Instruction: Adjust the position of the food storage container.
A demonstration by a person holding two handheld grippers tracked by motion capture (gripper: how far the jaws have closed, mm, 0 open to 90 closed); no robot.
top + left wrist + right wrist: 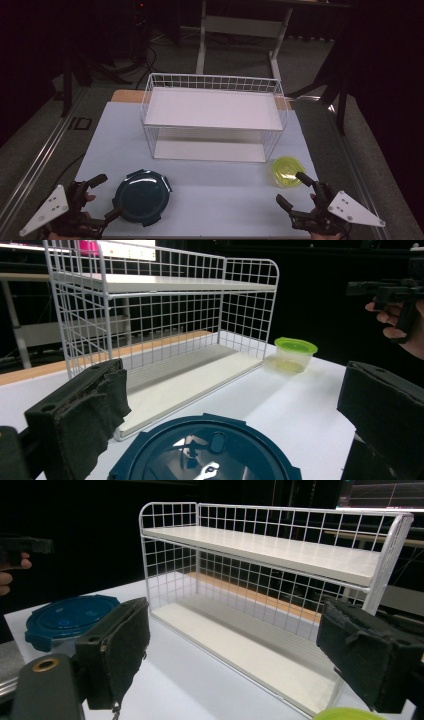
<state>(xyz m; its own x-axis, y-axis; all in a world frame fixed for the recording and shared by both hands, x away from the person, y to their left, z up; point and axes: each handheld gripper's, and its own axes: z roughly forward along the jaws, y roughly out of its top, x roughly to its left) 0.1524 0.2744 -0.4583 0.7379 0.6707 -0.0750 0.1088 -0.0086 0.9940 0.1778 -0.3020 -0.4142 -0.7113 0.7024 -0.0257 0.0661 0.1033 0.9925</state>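
Note:
A dark teal round container (141,196) with a clip lid sits on the white table (220,200) at the front left. In the left gripper view the teal container (205,450) lies just below and between the wide black pads (85,415). My left gripper (110,195) stands open right beside it, at its left edge. A small yellow-green lidded tub (287,171) stands at the front right. Just in front of this tub my right gripper (289,188) is open and holds nothing. In the right gripper view the tub's lid (350,714) peeks in at the bottom edge.
A white two-shelf wire rack (212,117) stands across the middle of the table, with both shelves bare. The rack (165,315) rises close ahead in the left gripper view. Bare table lies between the two containers. Dark floor and a desk frame (240,30) are behind.

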